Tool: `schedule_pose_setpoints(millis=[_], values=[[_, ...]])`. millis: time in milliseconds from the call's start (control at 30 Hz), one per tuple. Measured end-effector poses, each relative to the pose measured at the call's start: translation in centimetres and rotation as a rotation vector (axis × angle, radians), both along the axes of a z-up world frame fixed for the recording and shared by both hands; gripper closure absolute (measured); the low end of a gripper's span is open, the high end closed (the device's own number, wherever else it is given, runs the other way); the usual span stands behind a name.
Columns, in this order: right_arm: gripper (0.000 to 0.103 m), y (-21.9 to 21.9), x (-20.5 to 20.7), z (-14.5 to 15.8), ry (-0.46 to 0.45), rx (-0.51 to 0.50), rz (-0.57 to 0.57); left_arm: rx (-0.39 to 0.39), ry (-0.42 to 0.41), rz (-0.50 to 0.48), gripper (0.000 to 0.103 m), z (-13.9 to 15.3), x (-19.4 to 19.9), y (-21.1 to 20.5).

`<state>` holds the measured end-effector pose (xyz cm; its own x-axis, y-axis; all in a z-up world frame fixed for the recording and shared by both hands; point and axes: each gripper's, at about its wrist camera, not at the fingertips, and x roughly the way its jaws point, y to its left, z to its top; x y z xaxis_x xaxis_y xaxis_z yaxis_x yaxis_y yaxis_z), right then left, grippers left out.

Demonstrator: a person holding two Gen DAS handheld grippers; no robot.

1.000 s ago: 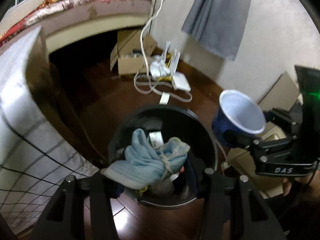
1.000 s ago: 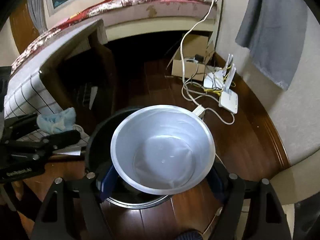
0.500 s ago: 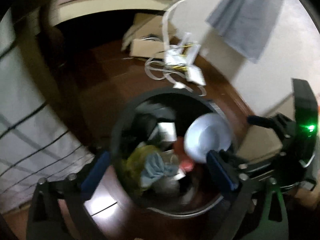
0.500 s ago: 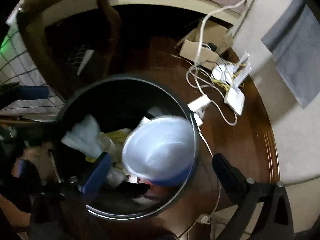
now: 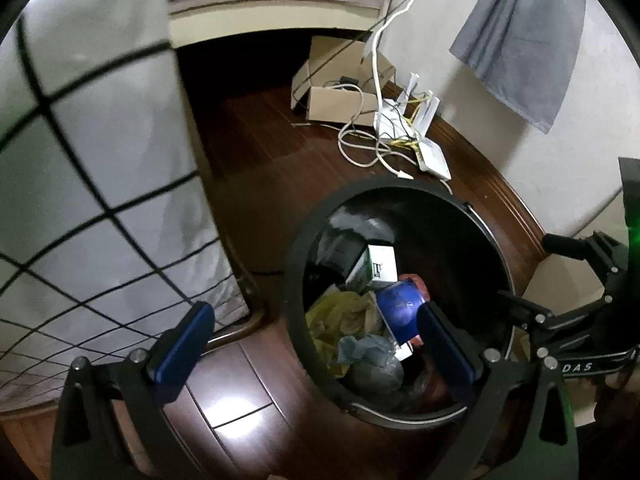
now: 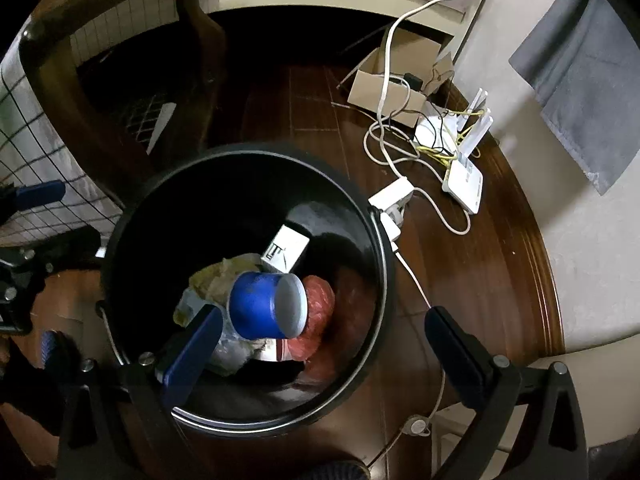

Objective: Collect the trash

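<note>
A round black trash bin (image 5: pixel 298 264) (image 6: pixel 378 248) stands on the dark wood floor below both grippers. Inside lie a blue paper cup (image 6: pixel 264 306) (image 5: pixel 398 308) on its side, a crumpled pale blue face mask (image 5: pixel 366 350), a yellowish bag (image 5: pixel 340 312) (image 6: pixel 218 276), a white carton (image 5: pixel 374 266) (image 6: pixel 286 252) and red plastic (image 6: pixel 320 304). My left gripper (image 5: pixel 316 336) is open and empty over the bin's left rim. My right gripper (image 6: pixel 320 344) is open and empty above the bin; it also shows in the left wrist view, the right gripper (image 5: pixel 572 320).
A white cloth with a black grid (image 5: pixel 100 184) hangs at the left over a wooden chair (image 6: pixel 192 40). Beyond the bin lie a cardboard box (image 5: pixel 340 96), white routers (image 6: pixel 460 152) and tangled cables (image 6: pixel 384 136). A grey cloth (image 5: pixel 520 32) hangs on the wall.
Both grippers opened and sank toward the bin. The face mask left the left gripper and the blue cup left the right gripper; both now lie inside the bin.
</note>
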<state>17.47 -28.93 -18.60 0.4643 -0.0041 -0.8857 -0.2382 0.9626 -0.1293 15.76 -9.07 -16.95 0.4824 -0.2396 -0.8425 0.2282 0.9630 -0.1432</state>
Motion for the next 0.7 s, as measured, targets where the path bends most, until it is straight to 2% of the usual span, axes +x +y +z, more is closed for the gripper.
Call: schedule_pose_setpoints(millis=[700], values=[[0.001,1.6,-2.1,5.2,-0.100,0.046,0.008,0.019,-0.092,0.036,0.002,4.9,-2.2,1.7]])
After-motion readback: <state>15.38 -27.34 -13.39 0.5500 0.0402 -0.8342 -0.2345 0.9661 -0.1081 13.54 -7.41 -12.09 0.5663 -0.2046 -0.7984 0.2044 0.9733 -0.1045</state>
